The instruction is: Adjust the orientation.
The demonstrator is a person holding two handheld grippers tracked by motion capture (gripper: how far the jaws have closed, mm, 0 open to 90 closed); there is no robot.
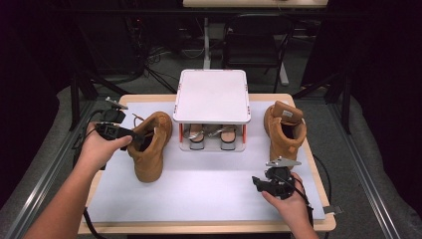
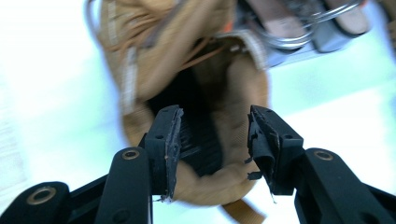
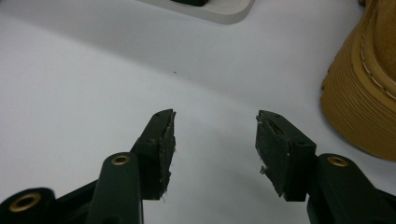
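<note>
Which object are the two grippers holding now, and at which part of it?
Nothing is held. The left gripper has open jaws around the left boot's collar, not pressing. The right gripper is open over the table.

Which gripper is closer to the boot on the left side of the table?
Left. The left gripper is at the left boot's collar, fingers open around it. The right gripper hovers near the right boot.

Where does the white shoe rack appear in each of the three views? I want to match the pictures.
High view: the shoe rack stands at the centre back of the white mat, between the left boot and the right boot.
Left gripper view: top right, blurred, behind the left boot.
Right gripper view: top edge, near the middle, its base alone.
Shared landmark: the white mat.
</note>
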